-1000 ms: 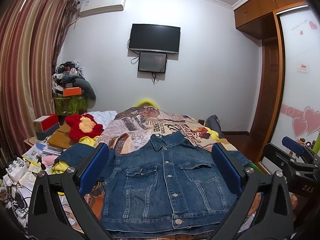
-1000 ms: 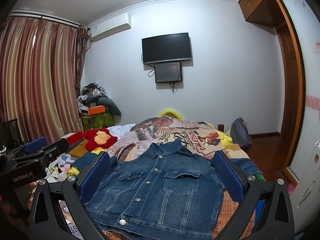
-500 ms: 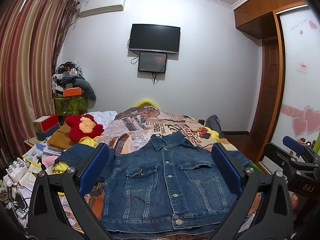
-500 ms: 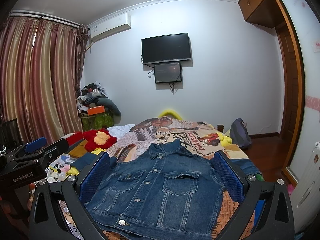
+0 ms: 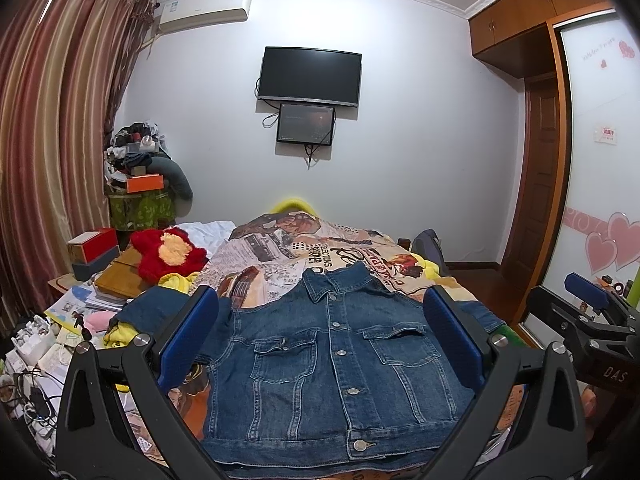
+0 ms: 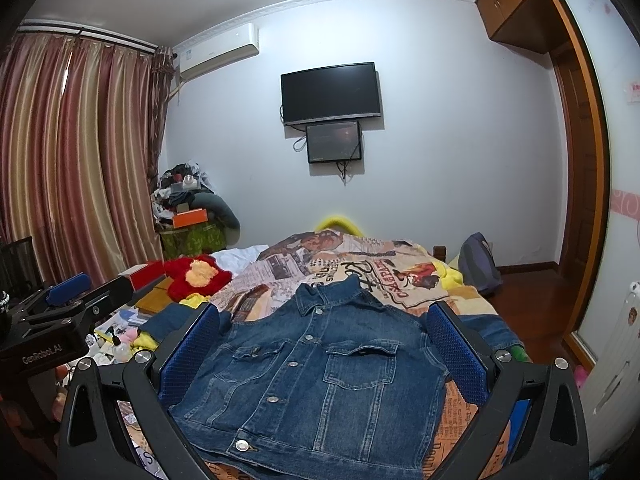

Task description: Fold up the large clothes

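Note:
A blue denim jacket [image 5: 332,364] lies flat and buttoned, front up, on the bed, collar pointing away; it also shows in the right wrist view [image 6: 320,380]. Its sleeves spread out to both sides and are partly hidden behind the blue pads. My left gripper [image 5: 320,340] is open and empty, held above the jacket's near hem. My right gripper [image 6: 324,344] is open and empty too, beside the left one. Each gripper shows at the edge of the other's view: the right one [image 5: 592,332], the left one [image 6: 60,324].
The bed has a newspaper-print cover [image 5: 280,248]. A red and yellow plush toy [image 5: 170,254], boxes and books [image 5: 96,256] and cables crowd the left side. A dark bag [image 6: 478,264] stands at the right of the bed. A wardrobe with a sliding door [image 5: 600,200] is on the right.

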The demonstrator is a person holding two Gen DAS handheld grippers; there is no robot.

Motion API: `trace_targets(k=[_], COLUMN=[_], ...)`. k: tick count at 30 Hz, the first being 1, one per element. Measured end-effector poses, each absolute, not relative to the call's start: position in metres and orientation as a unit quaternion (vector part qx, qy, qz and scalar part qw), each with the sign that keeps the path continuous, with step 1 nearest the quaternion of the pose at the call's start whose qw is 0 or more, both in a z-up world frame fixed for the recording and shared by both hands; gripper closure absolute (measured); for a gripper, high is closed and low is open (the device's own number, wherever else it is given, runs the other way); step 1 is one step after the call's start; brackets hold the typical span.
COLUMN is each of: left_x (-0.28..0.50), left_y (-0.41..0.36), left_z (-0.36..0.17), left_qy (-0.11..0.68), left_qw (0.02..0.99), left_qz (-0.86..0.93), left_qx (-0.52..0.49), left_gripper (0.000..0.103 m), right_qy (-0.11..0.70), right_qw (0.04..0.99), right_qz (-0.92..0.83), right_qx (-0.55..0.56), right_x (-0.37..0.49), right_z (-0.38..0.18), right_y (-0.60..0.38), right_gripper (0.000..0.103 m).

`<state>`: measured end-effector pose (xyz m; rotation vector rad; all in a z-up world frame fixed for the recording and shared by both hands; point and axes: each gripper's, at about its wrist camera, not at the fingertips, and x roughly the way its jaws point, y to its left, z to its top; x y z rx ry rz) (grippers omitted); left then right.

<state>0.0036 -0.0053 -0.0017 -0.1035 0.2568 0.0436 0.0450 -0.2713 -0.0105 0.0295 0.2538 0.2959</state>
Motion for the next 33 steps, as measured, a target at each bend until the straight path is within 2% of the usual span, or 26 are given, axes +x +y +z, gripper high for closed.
trace_targets(k=[14,22,27,33], left_x=[0.044,0.103,0.146,0.194], left_y=[0.011,0.049,0.089,0.156], left_z=[-0.002,-0.008,-0.027,-0.073], left_qy=[0.126,0.136,0.156,0.207], left_qw=[0.990,0.986,0.978,0.959], left_qz=[0.035,0.071,0.106,0.153], left_qx=[-0.057,-0.070,-0.087,-0.119], left_gripper=[0.000,0.000,0.000,0.000], right_qy=[0.116,0.114,0.152,0.252], right_qw=[0.982,0.977,0.966,0.945], right_qz=[0.152,0.170,0.194,0.196], right_qx=[-0.010,-0.054,-0.074,-0.073], right_x=[0.072,0.135,0.198,0.287], right_z=[0.008,0.007,-0.017,-0.070], right_y=[-0.251,-0.214,-0.189,-0.177], right_gripper=[0.000,0.000,0.000,0.000])
